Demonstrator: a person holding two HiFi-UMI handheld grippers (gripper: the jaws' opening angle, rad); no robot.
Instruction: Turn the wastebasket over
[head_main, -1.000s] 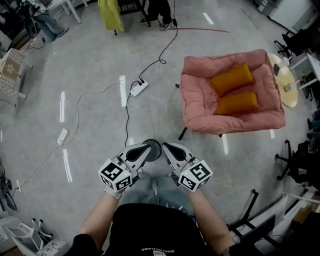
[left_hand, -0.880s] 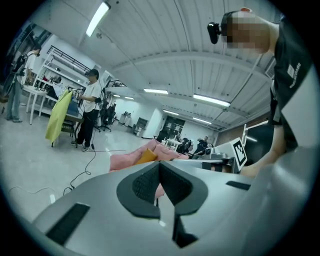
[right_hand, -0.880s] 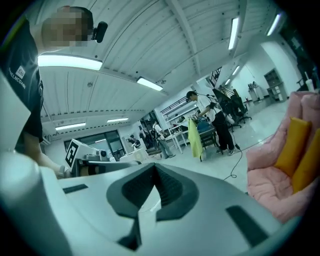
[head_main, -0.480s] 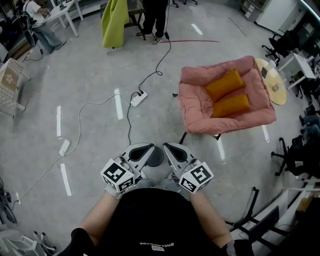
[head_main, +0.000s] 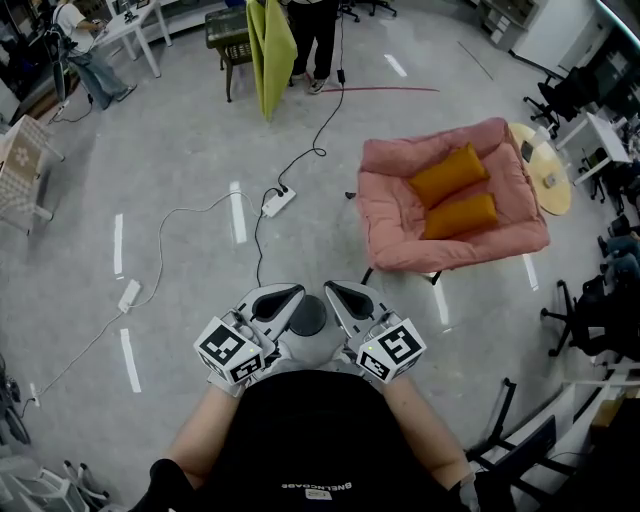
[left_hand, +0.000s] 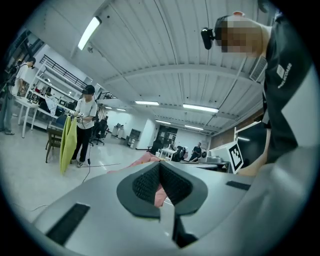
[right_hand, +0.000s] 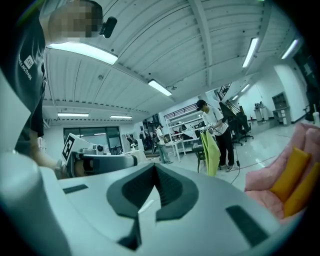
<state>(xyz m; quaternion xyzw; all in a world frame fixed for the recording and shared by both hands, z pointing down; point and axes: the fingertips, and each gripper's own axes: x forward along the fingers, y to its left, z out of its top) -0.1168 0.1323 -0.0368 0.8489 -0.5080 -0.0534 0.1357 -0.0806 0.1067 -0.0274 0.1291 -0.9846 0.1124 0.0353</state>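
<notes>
Head view: the left gripper (head_main: 290, 297) and right gripper (head_main: 338, 293) are held close in front of the person's chest, marker cubes toward the body. The wastebasket (head_main: 310, 342) sits between them, off the floor (head_main: 180, 150). It is smooth grey plastic and round, with a darker circular face at the far end. Cannot tell if that face is base or mouth. The floor is polished grey concrete with short white tape strips. A white power strip (head_main: 278, 203) on a thin black cable lies near mid-floor. A low pink padded sofa (head_main: 400, 225) stands toward the right edge of the floor. Two orange cushions (head_main: 450, 172) lie on it, one beside the other. At the far edge a standing person holds a yellow-green cloth (head_main: 270, 40).

Left gripper view: the left gripper (left_hand: 160, 182) has its dark ribbed pads (left_hand: 144, 186) clenched, with a thin pale edge nipped below them. The smooth grey wall of the wastebasket (left_hand: 295, 200) fills the lower right. The yellow-green cloth (left_hand: 67, 142) hangs at left, and the ceiling is corrugated.

Right gripper view: the right gripper (right_hand: 154, 192) is likewise clamped, with a pale sliver caught between its ribbed pads (right_hand: 170, 192). The wastebasket (right_hand: 22, 210) shows as a pale curved bulk at lower left. The left gripper's marker cube (right_hand: 70, 145) shows above that bulk. The sofa (right_hand: 260, 187) and an orange cushion (right_hand: 292, 172) are at the right edge.
</notes>
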